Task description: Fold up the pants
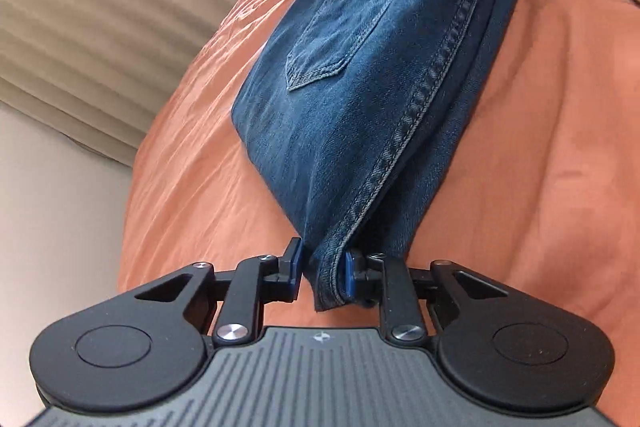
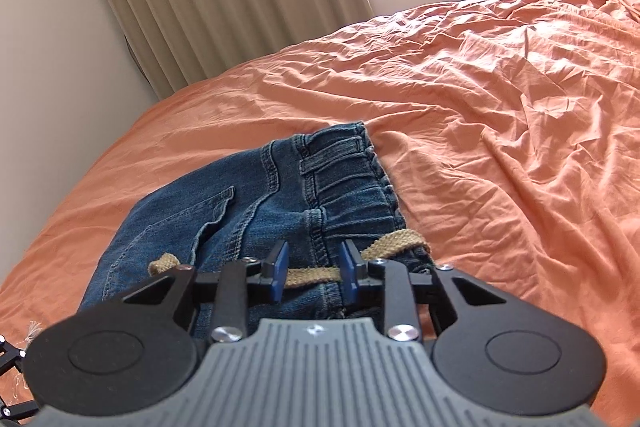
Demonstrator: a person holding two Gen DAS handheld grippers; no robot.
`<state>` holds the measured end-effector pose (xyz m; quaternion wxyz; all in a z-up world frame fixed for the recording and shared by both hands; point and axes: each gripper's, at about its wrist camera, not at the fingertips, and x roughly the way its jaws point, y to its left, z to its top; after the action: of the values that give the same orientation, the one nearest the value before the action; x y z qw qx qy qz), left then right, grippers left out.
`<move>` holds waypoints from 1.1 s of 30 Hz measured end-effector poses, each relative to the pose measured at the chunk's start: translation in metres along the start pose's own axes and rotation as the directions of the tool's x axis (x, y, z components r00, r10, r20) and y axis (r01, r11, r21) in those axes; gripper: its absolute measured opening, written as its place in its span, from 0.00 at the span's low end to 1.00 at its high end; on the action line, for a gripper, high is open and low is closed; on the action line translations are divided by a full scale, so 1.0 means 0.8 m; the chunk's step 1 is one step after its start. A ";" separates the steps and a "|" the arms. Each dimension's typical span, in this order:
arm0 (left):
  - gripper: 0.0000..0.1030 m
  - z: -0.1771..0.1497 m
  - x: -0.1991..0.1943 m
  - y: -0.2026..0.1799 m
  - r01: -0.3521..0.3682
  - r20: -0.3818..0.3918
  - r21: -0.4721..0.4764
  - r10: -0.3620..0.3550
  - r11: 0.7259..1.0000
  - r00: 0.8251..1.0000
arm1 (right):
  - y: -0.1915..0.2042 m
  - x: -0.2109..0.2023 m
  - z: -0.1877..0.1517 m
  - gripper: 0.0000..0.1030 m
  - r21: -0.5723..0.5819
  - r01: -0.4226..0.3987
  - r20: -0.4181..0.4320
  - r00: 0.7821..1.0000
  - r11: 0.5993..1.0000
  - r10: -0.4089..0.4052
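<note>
Gripping jeans (image 1: 360, 99) hem, left tongs (image 1: 322, 273); right tongs (image 2: 313, 267) parted.

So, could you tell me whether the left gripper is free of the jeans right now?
No, the left gripper has a bunched corner of the jeans between its blue pads.

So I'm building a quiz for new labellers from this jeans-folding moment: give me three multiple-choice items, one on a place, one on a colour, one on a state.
1. Where do the jeans lie?
A. on the bed sheet
B. on a floor
C. on a chair

2. What colour is the sheet?
A. white
B. orange
C. green

3. How is the left gripper?
A. wide open, holding nothing
B. out of view
C. closed on the jeans' hem

Key: 1 A, orange sheet shows all around the denim; 2 B, both views show it; 3 C, the hem sits pinched between its blue pads.
</note>
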<state>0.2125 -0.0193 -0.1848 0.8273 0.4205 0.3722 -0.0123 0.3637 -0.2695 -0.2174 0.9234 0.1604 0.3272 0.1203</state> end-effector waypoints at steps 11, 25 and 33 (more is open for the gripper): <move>0.19 -0.010 0.007 0.010 0.132 -0.080 -0.207 -0.151 0.969 0.985 | -0.024 0.030 -0.016 0.09 0.040 0.022 -0.102 0.995 0.999 -0.018; 0.46 -0.024 -0.050 0.125 0.460 0.197 -0.646 -0.450 0.609 0.871 | -0.051 -0.040 0.007 0.40 0.151 0.015 0.031 0.999 0.988 -0.020; 0.55 -0.024 0.036 0.176 0.464 0.352 -0.857 -0.400 0.226 0.846 | -0.070 -0.017 0.019 0.54 0.174 -0.041 -0.099 0.993 0.984 0.059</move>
<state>0.2688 0.0934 -0.1136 0.8889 -0.2353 0.3906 -0.0424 0.3697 -0.3289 -0.2193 0.8847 0.2410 0.3795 0.1232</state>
